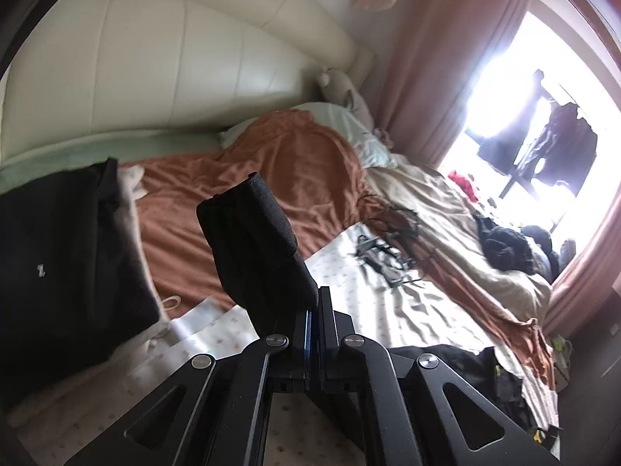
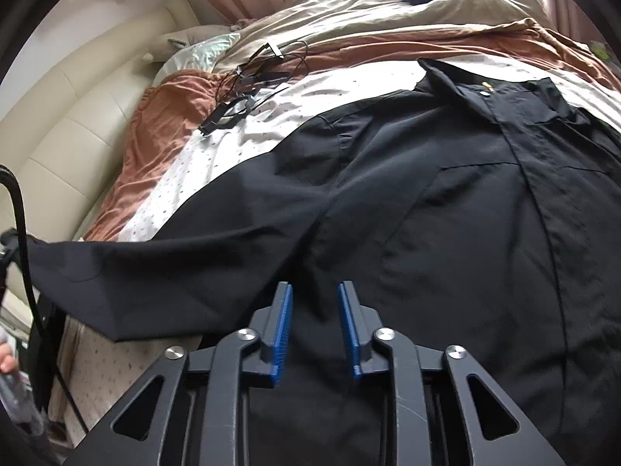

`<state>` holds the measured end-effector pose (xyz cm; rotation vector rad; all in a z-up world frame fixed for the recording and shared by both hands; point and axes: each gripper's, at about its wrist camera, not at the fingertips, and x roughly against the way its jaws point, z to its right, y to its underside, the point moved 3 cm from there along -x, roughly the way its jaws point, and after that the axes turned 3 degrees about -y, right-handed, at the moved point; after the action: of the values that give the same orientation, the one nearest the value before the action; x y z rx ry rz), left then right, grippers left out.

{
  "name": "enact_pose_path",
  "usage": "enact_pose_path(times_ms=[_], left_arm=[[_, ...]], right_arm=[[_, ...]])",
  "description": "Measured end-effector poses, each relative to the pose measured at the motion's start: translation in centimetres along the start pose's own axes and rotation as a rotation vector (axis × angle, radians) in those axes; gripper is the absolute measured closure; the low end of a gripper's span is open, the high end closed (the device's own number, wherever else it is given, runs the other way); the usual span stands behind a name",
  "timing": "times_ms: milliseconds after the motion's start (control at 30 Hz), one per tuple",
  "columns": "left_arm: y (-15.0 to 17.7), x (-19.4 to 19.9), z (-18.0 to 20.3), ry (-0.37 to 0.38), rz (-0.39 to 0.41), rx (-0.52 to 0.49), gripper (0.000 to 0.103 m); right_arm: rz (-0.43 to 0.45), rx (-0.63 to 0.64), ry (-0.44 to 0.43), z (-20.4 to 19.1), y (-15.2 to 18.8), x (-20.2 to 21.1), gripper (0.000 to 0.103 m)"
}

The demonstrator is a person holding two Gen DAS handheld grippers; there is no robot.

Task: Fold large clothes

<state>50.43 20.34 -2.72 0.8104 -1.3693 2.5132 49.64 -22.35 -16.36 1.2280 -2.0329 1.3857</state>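
Observation:
A large black button-up shirt [image 2: 446, 213] lies spread on the white dotted sheet [image 2: 217, 147], collar [image 2: 485, 93] at the far side. One sleeve [image 2: 155, 268] stretches out to the left, lifted off the bed. My left gripper [image 1: 315, 291] is shut on the end of a black sleeve [image 1: 256, 240], which stands up out of its closed jaws above the bed. My right gripper [image 2: 314, 285] hangs just over the shirt near the underarm seam. Its blue pads [image 2: 285, 322] stand apart with a narrow gap and press on nothing.
A folded black garment [image 1: 66, 256] sits on a pale stack at the left. An orange blanket [image 1: 271, 163], tangled black cables [image 2: 248, 89] and a dark heap of clothes [image 1: 504, 244] lie farther up the bed. The cream headboard [image 1: 174, 58] bounds the far side.

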Motion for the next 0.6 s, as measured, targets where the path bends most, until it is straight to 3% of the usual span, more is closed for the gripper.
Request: enact_pose_path(times_ms=[367,467,600], left_arm=[[-1.2,0.8,3.9,0.060,0.010,-0.060,0.101],[-1.5,1.0,5.0,0.082,0.010,-0.076,0.101],[-1.7,1.7,7.2,0.120,0.018,-0.099,0.101]], right_arm=[[-0.041,-0.067,-0.032,1.1,-2.7,-6.0,0.088],[-0.090,-0.132,-0.075,2.1,-2.6,-8.0,0.090],[-0.153,-0.169,-0.118,2.4,-2.9,-7.4,0.091]])
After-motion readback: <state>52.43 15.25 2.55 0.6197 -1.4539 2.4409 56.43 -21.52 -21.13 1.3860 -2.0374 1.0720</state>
